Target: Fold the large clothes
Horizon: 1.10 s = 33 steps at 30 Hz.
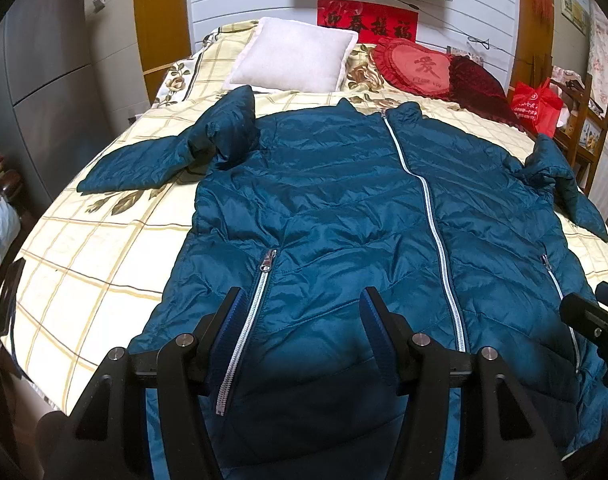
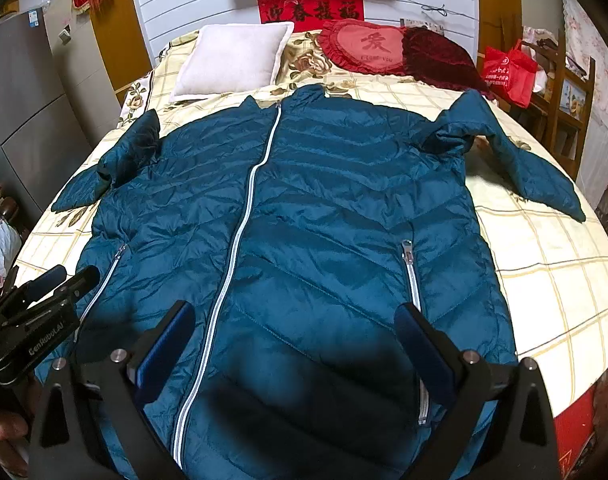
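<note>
While both sleeves bunch at the shoulders, the teal puffer jacket (image 1: pixel 343 208) lies zipped, front up, on the bed (image 1: pixel 84 256), hem nearest; left gripper (image 1: pixel 302 300) and right gripper (image 2: pixel 296 316) hover above, jaws wide, holding nothing.

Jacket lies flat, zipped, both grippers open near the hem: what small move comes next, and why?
Probably bring the left gripper to the crumpled left sleeve and fold it in over the jacket: both sleeves still stick out on the bedspread, and the right gripper holds nothing.
</note>
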Each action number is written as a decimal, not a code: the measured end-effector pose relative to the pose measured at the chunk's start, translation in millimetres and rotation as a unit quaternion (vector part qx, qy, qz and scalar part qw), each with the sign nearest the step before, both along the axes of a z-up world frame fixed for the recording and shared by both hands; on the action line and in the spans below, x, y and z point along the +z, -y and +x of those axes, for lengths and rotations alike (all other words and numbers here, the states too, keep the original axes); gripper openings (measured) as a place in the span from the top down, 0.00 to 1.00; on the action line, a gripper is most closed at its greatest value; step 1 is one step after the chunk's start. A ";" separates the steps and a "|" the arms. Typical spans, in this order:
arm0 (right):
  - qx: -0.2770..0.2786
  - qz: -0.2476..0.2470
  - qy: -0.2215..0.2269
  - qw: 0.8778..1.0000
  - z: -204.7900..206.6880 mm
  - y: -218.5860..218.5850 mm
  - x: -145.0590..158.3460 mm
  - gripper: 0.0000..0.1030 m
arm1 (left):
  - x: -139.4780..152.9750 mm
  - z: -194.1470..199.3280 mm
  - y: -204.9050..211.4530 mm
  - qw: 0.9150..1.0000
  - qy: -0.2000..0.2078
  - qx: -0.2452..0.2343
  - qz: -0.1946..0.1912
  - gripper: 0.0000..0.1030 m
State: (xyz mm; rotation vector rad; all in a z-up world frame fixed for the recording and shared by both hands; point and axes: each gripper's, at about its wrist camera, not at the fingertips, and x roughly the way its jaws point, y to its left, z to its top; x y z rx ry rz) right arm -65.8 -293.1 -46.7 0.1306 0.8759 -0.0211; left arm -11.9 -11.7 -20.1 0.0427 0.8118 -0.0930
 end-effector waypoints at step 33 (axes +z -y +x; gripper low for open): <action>0.005 -0.003 0.003 1.000 13.7 -2.4 9.9 0.01 | 1.8 3.8 4.1 1.000 -0.001 -0.007 -0.008 0.54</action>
